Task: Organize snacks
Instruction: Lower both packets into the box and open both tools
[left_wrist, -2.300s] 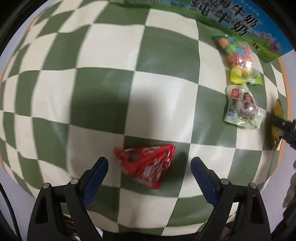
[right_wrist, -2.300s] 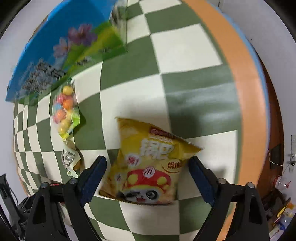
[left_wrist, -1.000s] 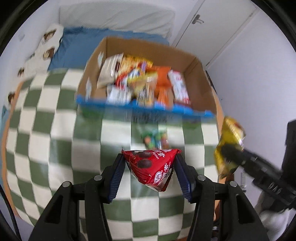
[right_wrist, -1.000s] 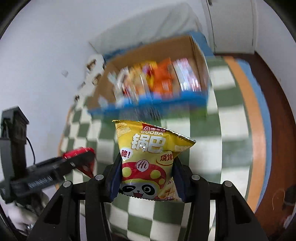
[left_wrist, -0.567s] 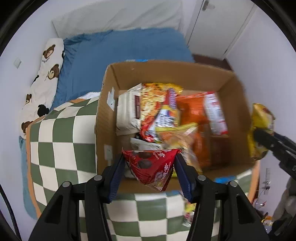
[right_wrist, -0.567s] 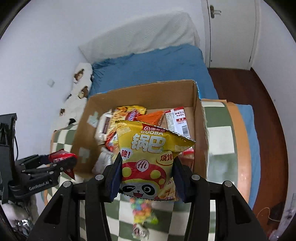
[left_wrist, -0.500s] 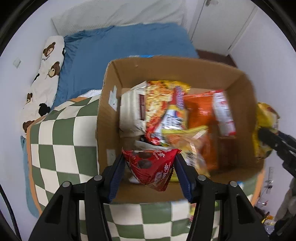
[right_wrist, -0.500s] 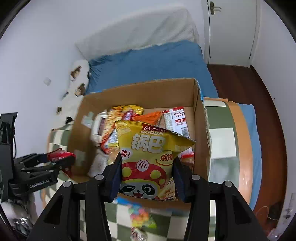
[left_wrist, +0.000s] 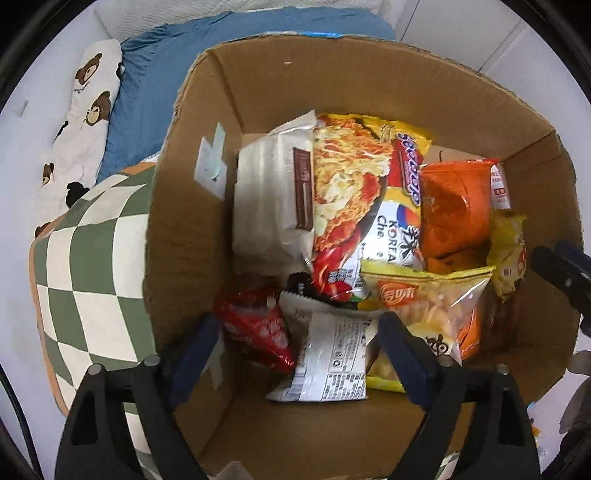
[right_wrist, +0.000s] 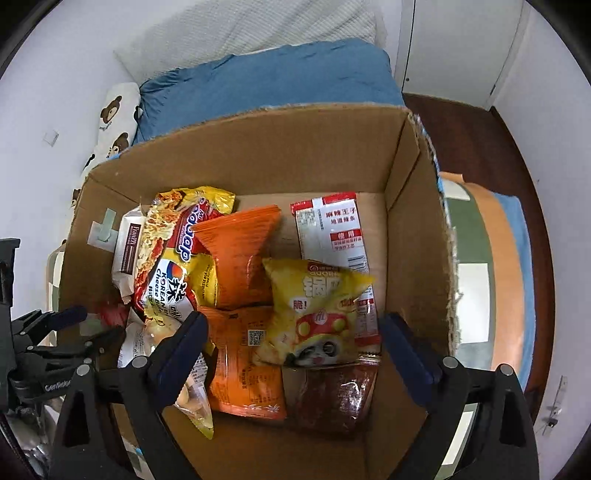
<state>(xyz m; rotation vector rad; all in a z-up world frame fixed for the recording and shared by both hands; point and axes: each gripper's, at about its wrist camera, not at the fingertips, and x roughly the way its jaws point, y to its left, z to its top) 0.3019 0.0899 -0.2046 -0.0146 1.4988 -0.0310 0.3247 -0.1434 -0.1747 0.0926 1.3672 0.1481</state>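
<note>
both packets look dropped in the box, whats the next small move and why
Probably lift both hand-held grippers straight up out of the cardboard box. The left hand-held gripper and right hand-held gripper have jaws opening with no pad pressing anything; the red packet and the yellow panda packet lie loose among the other snacks inside.

White walls (right_wrist: 44, 74), blue bed (right_wrist: 280, 74), bear-print pillow (left_wrist: 85, 122), dark, perhaps wooden, floor (right_wrist: 491, 140).

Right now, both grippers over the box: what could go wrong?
1. The left gripper is opening with its fingers low among the packets; lifting out could snag the white packet.
2. The yellow panda chips bag lies tilted on the orange bags and may slide as the right gripper opens.
</note>
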